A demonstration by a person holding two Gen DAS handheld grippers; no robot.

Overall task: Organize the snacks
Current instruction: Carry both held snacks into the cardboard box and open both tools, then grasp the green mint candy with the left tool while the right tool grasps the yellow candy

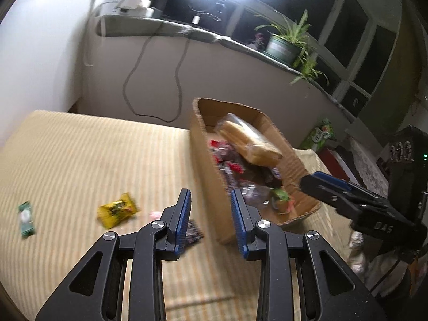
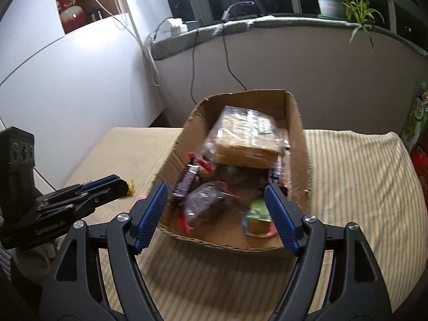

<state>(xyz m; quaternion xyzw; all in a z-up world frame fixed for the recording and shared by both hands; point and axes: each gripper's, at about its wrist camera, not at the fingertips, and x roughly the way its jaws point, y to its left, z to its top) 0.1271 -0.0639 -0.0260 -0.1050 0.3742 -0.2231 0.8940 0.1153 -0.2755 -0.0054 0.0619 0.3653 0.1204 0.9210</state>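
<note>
Sitting on the striped bed (image 1: 80,147), box (image 2: 297,139) already part-filled with snacks. Hovering over its near end, right tongs (image 2: 216,214), spread, empty. Left tongs (image 1: 211,220) nearer the yellow packet (image 1: 116,210), lying ahead-left, long axis slanted; narrowly parted, pinching nothing.

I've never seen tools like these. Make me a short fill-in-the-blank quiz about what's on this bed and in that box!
1. Most of the snacks already lie inside a ____ box.
2. The yellow packet lies on the striped bedcover, ____ the box.
3. The bread loaf in the box rests ____ the other snacks.
4. The right gripper has its fingers spread ____, nothing between them.

Missing words: cardboard; outside; on top of; open
</note>
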